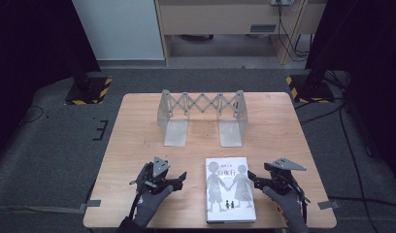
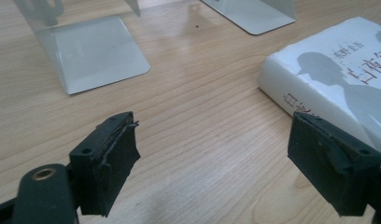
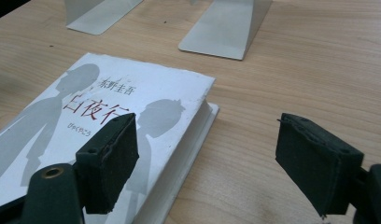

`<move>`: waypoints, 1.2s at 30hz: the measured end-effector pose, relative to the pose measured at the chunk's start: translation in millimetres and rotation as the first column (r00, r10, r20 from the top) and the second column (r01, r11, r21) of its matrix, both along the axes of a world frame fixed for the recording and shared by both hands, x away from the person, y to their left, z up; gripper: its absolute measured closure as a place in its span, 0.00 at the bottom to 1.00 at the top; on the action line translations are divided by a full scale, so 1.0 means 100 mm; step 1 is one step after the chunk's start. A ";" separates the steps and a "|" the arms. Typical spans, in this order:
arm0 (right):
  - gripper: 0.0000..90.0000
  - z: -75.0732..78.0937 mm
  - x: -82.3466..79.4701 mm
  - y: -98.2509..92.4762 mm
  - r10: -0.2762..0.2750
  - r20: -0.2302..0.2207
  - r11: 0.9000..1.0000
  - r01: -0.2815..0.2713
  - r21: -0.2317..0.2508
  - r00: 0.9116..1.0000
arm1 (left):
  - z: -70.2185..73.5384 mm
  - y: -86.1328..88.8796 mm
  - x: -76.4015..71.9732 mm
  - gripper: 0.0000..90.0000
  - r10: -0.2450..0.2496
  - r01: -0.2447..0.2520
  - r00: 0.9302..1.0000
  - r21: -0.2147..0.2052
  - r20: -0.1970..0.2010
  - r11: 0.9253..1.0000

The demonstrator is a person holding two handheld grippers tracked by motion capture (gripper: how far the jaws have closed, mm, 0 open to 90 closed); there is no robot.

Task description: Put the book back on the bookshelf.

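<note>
Seen from the high view, a white book (image 1: 230, 190) lies flat, cover up, near the front edge of a wooden table (image 1: 138, 126), flanked by two gloved hands: the left gripper (image 1: 180, 177) sits well to the book's left with bare wood between, while the right gripper (image 1: 252, 177) is close against the book's right edge. Behind the book, with an open strip of tabletop between, stands a metal expanding book rack (image 1: 202, 115), its two end plates upright and its base plates lying toward the book. The left gripper view, low over the wood, shows the jaws standing apart with nothing but tabletop between them; the book's spine corner (image 2: 291, 88) is just beside the right-hand jaw, and one rack base plate (image 2: 95, 53) lies ahead with clear wood before it. The right gripper view brings out what the overhead cannot: the cover's grey silhouettes and red lettering (image 3: 100, 109), and the book's long edge running between the parted jaws, one jaw over the cover, the other over bare table, neither pad pressing on it. Both base plates (image 3: 226, 30) lie beyond, and open wood stretches to the right.
</note>
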State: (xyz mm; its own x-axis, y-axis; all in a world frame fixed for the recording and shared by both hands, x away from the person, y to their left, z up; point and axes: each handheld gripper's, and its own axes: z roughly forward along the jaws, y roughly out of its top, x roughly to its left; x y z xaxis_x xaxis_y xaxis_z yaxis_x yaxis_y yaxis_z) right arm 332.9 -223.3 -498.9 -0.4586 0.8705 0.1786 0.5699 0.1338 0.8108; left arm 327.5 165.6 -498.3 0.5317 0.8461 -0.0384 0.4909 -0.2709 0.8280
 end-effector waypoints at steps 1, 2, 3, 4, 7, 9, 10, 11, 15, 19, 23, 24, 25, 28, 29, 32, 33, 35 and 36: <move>0.24 0.00 -0.01 0.01 0.000 -0.002 1.000 0.000 0.004 1.000 | 0.00 -0.02 -0.01 0.17 -0.004 0.004 1.000 -0.003 -0.001 1.000; 0.24 0.00 -0.02 0.02 0.003 0.000 1.000 -0.003 0.003 1.000 | 0.00 -0.03 -0.02 0.17 -0.007 0.007 1.000 -0.004 -0.001 1.000; 0.24 -0.01 -0.03 0.02 0.011 -0.001 1.000 -0.011 0.005 1.000 | 0.00 -0.04 -0.02 0.18 -0.011 0.011 1.000 -0.008 -0.004 1.000; 0.24 -0.01 -0.05 0.03 0.011 -0.005 1.000 -0.011 0.010 1.000 | 0.00 -0.06 -0.03 0.18 -0.013 0.013 1.000 -0.008 -0.007 1.000; 0.25 -0.02 -0.08 0.06 0.022 -0.002 1.000 -0.022 -0.002 1.000 | -0.01 -0.11 -0.06 0.18 -0.019 0.019 1.000 -0.013 -0.021 1.000; 0.25 -0.03 -0.10 0.08 0.025 0.003 1.000 -0.025 -0.005 1.000 | -0.01 -0.16 -0.08 0.18 -0.030 0.030 0.999 -0.018 -0.020 0.999; 0.25 -0.03 -0.11 0.10 0.029 0.002 1.000 -0.029 -0.009 1.000 | -0.01 -0.18 -0.09 0.18 -0.038 0.038 0.999 -0.024 -0.020 0.999; 0.25 -0.04 -0.12 0.11 0.037 -0.004 0.999 -0.037 -0.007 0.999 | -0.01 -0.21 -0.09 0.18 -0.048 0.048 0.999 -0.024 -0.017 0.999; 0.24 -0.07 -0.13 0.14 0.056 -0.011 0.998 -0.056 -0.009 0.998 | -0.02 -0.31 -0.13 0.17 -0.075 0.074 0.997 -0.041 -0.026 0.996; 0.24 -0.08 -0.16 0.15 0.056 -0.018 0.998 -0.056 0.003 0.998 | -0.04 -0.41 -0.15 0.17 -0.095 0.093 0.995 -0.041 -0.034 0.995; 0.24 -0.08 -0.15 0.18 0.072 -0.024 0.997 -0.072 0.001 0.997 | -0.05 -0.49 -0.17 0.17 -0.110 0.108 0.993 -0.049 -0.038 0.993; 0.23 -0.09 -0.15 0.19 0.073 -0.026 0.997 -0.073 0.008 0.997 | -0.06 -0.52 -0.18 0.17 -0.118 0.116 0.992 -0.051 -0.039 0.992; 0.23 -0.10 -0.15 0.20 0.078 -0.030 0.997 -0.078 0.010 0.996 | -0.06 -0.55 -0.18 0.17 -0.128 0.126 0.991 -0.051 -0.044 0.991; 0.22 -0.11 -0.14 0.23 0.088 -0.038 0.996 -0.087 0.026 0.995 | -0.09 -0.63 -0.20 0.17 -0.139 0.137 0.989 -0.046 -0.057 0.990; 0.22 -0.11 -0.14 0.23 0.088 -0.038 0.996 -0.087 0.026 0.995 | -0.09 -0.63 -0.20 0.17 -0.139 0.137 0.989 -0.046 -0.057 0.990; 0.22 -0.12 -0.12 0.26 0.103 -0.041 0.994 -0.102 0.036 0.994 | -0.12 -0.71 -0.23 0.17 -0.166 0.164 0.984 -0.040 -0.063 0.986; 0.22 -0.12 -0.12 0.27 0.109 -0.044 0.994 -0.107 0.032 0.993 | -0.12 -0.72 -0.23 0.17 -0.169 0.167 0.983 -0.039 -0.066 0.985; 0.21 -0.13 -0.11 0.28 0.111 -0.047 0.993 -0.110 0.032 0.993 | -0.13 -0.75 -0.23 0.17 -0.174 0.172 0.982 -0.038 -0.072 0.984; 0.21 -0.14 -0.11 0.29 0.111 -0.054 0.993 -0.108 0.042 0.992 | -0.14 -0.76 -0.23 0.17 -0.180 0.177 0.981 -0.039 -0.077 0.983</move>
